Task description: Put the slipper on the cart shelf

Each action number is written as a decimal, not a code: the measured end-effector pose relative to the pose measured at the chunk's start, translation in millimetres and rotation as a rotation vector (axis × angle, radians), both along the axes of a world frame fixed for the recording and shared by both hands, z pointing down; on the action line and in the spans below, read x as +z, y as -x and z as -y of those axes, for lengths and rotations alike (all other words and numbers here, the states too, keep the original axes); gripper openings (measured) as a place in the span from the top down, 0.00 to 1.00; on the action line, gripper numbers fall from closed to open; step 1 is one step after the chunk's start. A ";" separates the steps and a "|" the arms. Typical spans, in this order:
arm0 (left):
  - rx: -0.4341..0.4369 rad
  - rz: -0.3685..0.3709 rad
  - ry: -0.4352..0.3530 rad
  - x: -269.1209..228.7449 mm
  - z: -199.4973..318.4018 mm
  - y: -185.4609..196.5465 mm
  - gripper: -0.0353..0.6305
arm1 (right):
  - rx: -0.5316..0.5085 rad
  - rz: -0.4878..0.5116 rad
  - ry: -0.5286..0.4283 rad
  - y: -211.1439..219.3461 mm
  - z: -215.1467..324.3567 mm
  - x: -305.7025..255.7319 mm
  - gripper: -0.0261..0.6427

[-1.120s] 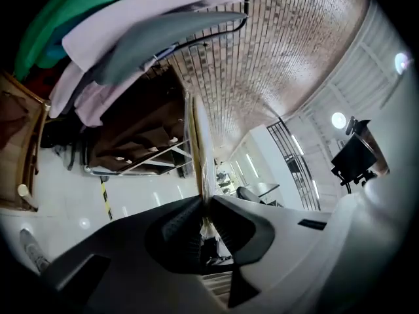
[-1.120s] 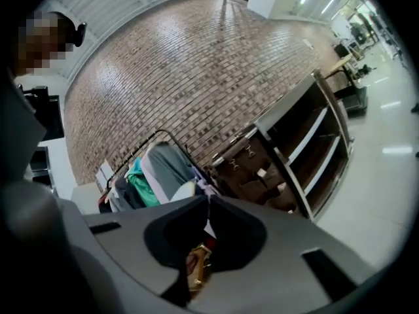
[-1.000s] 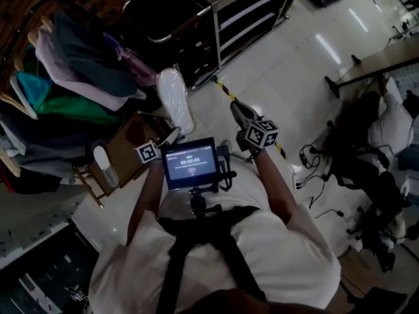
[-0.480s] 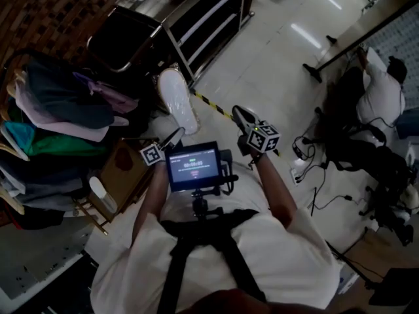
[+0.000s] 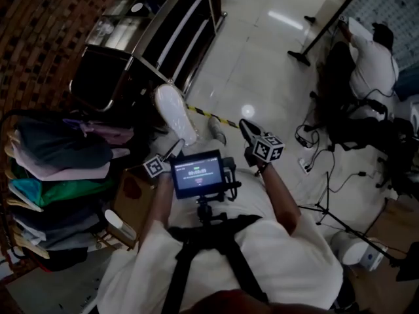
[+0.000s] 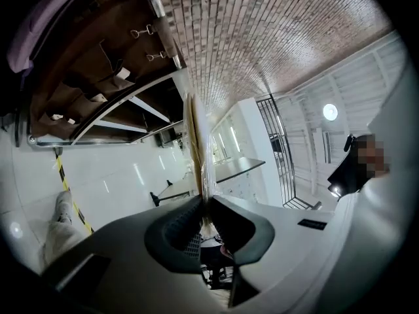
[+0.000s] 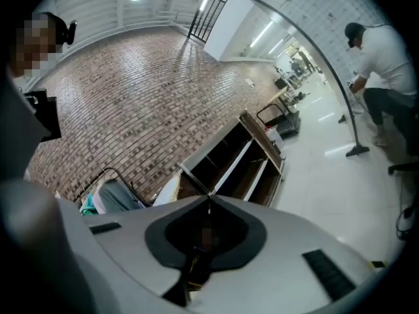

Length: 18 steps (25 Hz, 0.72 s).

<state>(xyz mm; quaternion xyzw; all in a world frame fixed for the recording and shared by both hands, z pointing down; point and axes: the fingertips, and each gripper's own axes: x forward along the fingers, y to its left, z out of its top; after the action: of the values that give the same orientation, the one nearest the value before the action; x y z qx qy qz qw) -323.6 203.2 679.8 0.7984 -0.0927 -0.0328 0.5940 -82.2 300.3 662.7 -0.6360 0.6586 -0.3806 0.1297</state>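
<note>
Holding white slipper point(image 5: 175, 112) in left gripper point(image 6: 204, 203), jaws pinched tight on its thin edge. Seen edge-on in left gripper view, standing upright out of the jaws. Held in the air over pale floor point(image 5: 262, 64), near the metal cart point(image 5: 163, 34) but apart from its shelves; not yet on any shelf. Noted right gripper point(image 7: 209, 198) with jaws pressed together, nothing between them, pointed toward the cart. Noted yellow-black floor tape point(image 5: 219, 117) just beside the slipper in head view, clothes rack point(image 5: 59, 169) at left, another person point(image 5: 366, 54) bent over, well apart at upper right
</note>
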 end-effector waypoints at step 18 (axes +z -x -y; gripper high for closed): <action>0.260 -0.025 0.027 8.2 157.6 -196.5 0.88 | 0.186 -0.089 -0.028 -143.9 135.2 -33.7 0.93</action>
<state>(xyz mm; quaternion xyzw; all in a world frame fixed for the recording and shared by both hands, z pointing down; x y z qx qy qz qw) -127.1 45.6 688.0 0.7952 0.0184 0.0358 0.6050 61.8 165.1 629.0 -0.7090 0.6069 -0.3290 0.1440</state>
